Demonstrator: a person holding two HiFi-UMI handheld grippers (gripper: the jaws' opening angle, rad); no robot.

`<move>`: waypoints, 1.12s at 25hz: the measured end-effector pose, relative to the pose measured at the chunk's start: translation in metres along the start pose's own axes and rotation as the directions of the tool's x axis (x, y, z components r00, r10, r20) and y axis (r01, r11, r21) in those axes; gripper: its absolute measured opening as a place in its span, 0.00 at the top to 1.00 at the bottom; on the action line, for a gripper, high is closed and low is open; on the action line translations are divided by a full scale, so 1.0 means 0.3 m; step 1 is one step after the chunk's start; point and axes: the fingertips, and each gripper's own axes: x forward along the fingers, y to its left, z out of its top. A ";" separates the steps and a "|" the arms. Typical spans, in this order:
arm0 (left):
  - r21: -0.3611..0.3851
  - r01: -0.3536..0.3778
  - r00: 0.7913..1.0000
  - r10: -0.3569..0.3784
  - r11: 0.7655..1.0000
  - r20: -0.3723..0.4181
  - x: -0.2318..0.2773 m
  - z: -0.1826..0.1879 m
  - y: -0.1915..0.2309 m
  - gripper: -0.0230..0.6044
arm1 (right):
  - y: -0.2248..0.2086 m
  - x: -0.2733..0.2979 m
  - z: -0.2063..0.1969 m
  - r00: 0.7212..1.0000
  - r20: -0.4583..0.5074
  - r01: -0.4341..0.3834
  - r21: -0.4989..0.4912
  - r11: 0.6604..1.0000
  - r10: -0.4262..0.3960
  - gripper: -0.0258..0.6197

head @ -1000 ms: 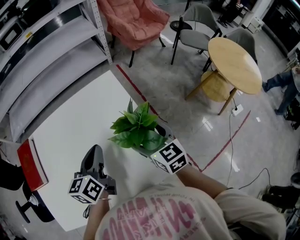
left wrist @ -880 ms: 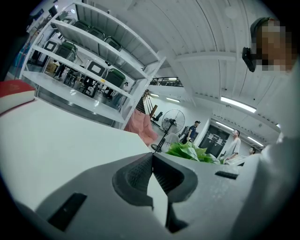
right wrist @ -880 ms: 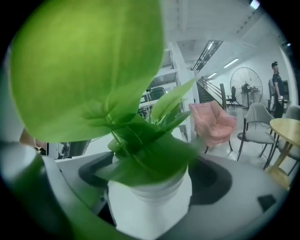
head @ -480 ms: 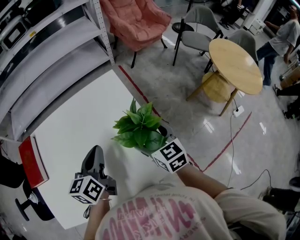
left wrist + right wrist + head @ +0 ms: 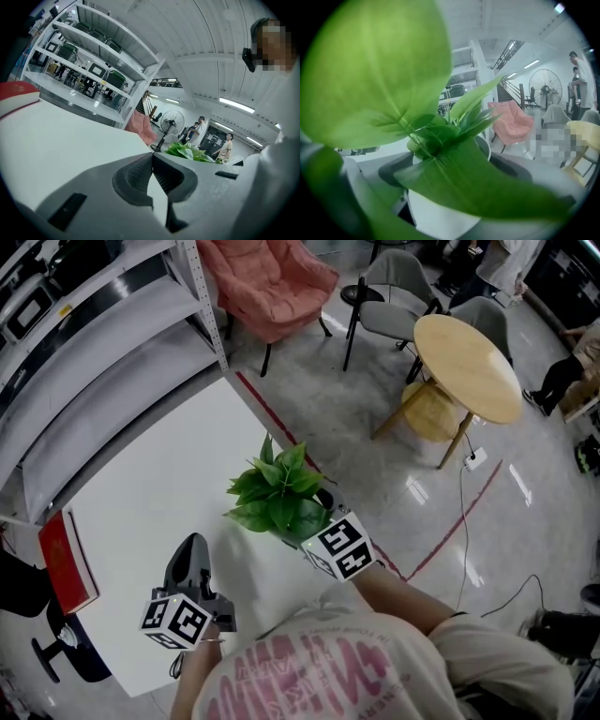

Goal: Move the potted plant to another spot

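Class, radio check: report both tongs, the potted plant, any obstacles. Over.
Left tongs shut, empty. Right tongs shut on potted plant. Red book at edge of white table, well apart.

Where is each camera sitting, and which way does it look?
Head view: on the person's head, looking steeply down at the white table, potted plant, left claw and right claw; shirt and arms show.
Left gripper view: on the left claw, low over the table, facing the shelves past shut jaws; the person's shirt shows.
Right gripper view: on the right claw, facing the white pot between its jaws; no body shows.
Shared: head and right gripper views both show the pink chair.
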 end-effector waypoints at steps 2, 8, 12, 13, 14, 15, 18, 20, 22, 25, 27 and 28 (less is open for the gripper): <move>0.001 -0.002 1.000 0.002 1.000 0.000 -0.010 -0.002 0.004 0.96 | 0.001 0.001 0.003 1.000 0.004 0.006 0.003 1.000 -0.006 0.19; -0.002 -0.019 1.000 0.019 1.000 -0.005 -0.067 -0.024 0.022 0.96 | 0.002 -0.004 0.011 0.999 0.026 0.027 0.013 1.000 -0.027 0.19; -0.011 -0.035 0.999 0.035 0.999 -0.013 -0.110 -0.054 0.038 0.96 | 0.006 -0.004 0.001 0.999 0.025 0.036 -0.002 0.999 -0.036 0.19; -0.012 -0.035 0.999 0.035 0.999 -0.013 -0.119 -0.060 0.039 0.96 | 0.007 -0.005 -0.004 0.999 0.021 0.040 -0.007 0.999 -0.040 0.19; -0.012 -0.034 0.999 0.034 0.999 -0.013 -0.128 -0.065 0.041 0.96 | 0.007 -0.006 -0.007 0.999 0.018 0.044 -0.008 0.999 -0.044 0.19; -0.012 -0.036 0.999 0.035 0.999 -0.012 -0.136 -0.067 0.042 0.96 | 0.008 -0.006 -0.008 0.999 0.017 0.047 -0.007 0.999 -0.046 0.19; -0.019 -0.040 0.999 0.040 0.999 -0.006 -0.153 -0.070 0.044 0.96 | 0.012 -0.007 -0.001 0.999 0.020 0.051 0.000 0.999 -0.051 0.19; -0.024 -0.040 0.999 0.040 0.999 -0.001 -0.160 -0.072 0.044 0.96 | 0.012 -0.009 0.001 0.998 0.021 0.055 0.008 0.998 -0.055 0.19; -0.024 -0.037 0.999 0.037 0.999 0.002 -0.166 -0.074 0.041 0.96 | 0.013 -0.012 0.000 0.998 0.021 0.060 0.010 0.998 -0.060 0.19; -0.020 -0.036 0.999 0.036 0.999 0.004 -0.176 -0.072 0.039 0.96 | 0.014 -0.017 -0.001 0.998 0.017 0.069 0.004 0.998 -0.069 0.19; -0.022 -0.038 0.999 0.038 0.999 0.006 -0.181 -0.070 0.041 0.96 | 0.012 -0.018 -0.001 0.997 0.015 0.076 0.004 0.997 -0.076 0.19; -0.022 -0.040 0.999 0.040 0.999 0.006 -0.184 -0.070 0.043 0.96 | 0.011 -0.018 -0.002 0.997 0.014 0.080 0.005 0.997 -0.080 0.19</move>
